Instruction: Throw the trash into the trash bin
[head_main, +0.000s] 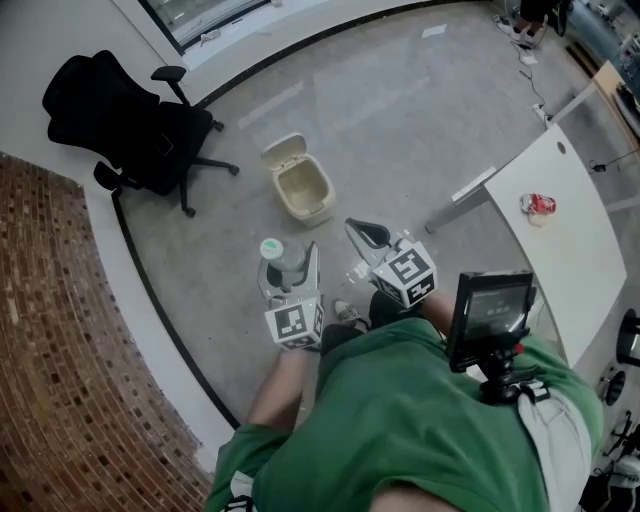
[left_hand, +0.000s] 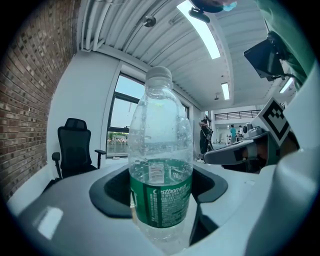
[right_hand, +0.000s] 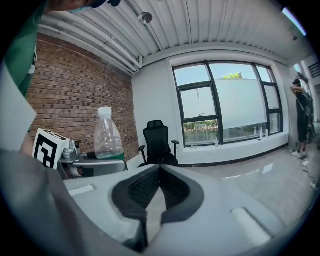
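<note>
A brick wall (head_main: 60, 330) runs down the left, with a black office chair (head_main: 130, 125) on the grey floor beside it. The left gripper (head_main: 290, 264) has its jaws wide apart and clamped on a clear plastic bottle (left_hand: 161, 165), with the pads pressing on its lower body at the green label (left_hand: 162, 205). The bottle stands upright with its long axis vertical and its white cap (left_hand: 159, 74) on top. White writing on the label reads "C'estbon"; the finer print below it is too small to read. Ahead of both grippers, a beige trash bin (head_main: 303, 188) sits on the floor with its lid swung open, apart from the bottle. The right gripper (right_hand: 159, 169) has its jaws together with nothing between them. At the far right, a white table (head_main: 570, 270) carries a small red-and-white object (head_main: 538, 205).
</note>
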